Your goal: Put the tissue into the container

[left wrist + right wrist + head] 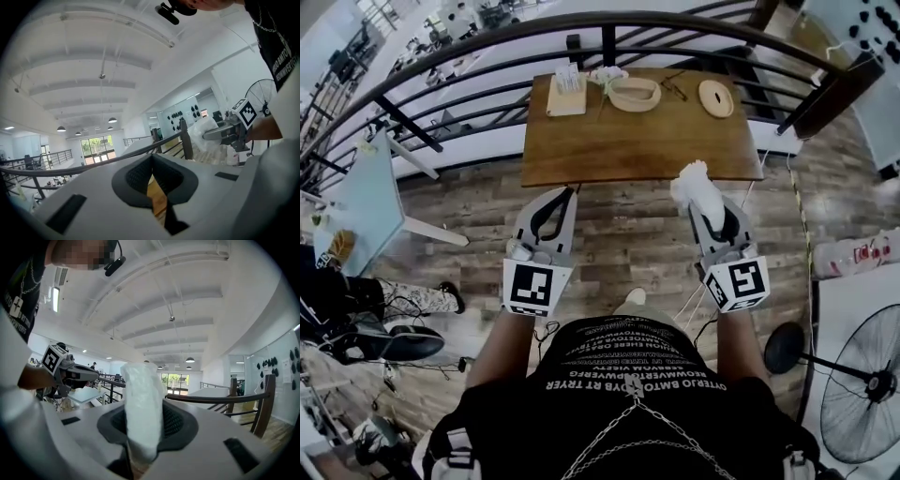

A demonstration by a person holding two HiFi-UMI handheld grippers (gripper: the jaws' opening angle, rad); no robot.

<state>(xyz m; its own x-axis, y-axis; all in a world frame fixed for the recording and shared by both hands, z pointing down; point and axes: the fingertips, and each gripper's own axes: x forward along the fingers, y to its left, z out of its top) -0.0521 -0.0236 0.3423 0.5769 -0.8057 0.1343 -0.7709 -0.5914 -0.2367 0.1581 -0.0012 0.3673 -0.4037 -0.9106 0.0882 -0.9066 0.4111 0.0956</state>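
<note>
A white tissue (692, 184) stands crumpled out of my right gripper (700, 202), which is shut on it above the floor, just short of the wooden table's (637, 145) near edge. In the right gripper view the tissue (143, 404) fills the space between the pads. A shallow wooden container (635, 94) sits at the table's far side, with a tissue holder (566, 94) to its left. My left gripper (566, 195) hovers level with the right one, jaws together and empty; the left gripper view (153, 183) shows only a thin gap.
A round wooden lid (715, 97) lies right of the container. A black railing (609, 37) curves behind the table. A pale side table (366, 202) stands at the left, a floor fan (862, 384) at the lower right, a white bag (862, 253) beside it.
</note>
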